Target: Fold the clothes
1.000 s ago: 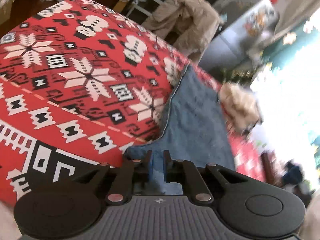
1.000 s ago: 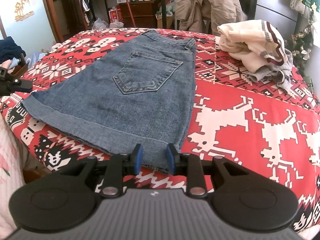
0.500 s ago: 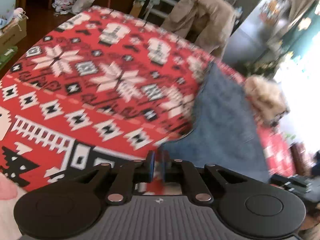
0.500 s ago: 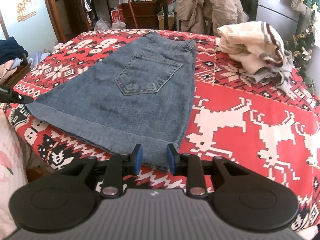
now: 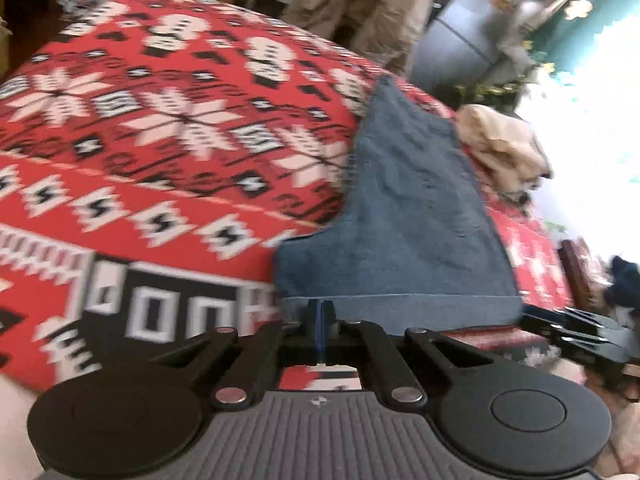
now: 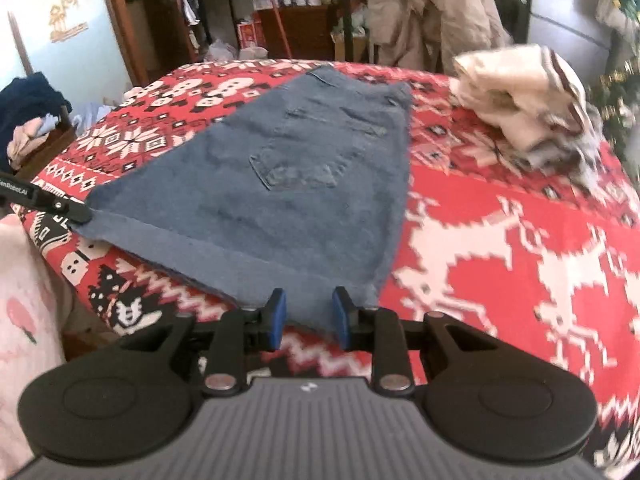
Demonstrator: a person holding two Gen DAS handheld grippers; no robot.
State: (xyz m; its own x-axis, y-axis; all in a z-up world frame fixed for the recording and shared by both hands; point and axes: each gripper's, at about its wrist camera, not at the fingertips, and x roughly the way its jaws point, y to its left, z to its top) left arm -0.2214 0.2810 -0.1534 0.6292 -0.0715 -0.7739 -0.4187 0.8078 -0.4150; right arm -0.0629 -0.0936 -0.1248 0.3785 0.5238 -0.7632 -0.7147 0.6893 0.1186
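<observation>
At hem, left fingers pinched, right fingers apart

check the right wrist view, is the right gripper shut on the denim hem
No, the right gripper is open, its blue pads apart on either side of the denim shorts' hem.

My left hand-held gripper and right hand-held gripper look alike: ribbed grey body, black linkage arms, silver screws, blue finger pads.
</observation>
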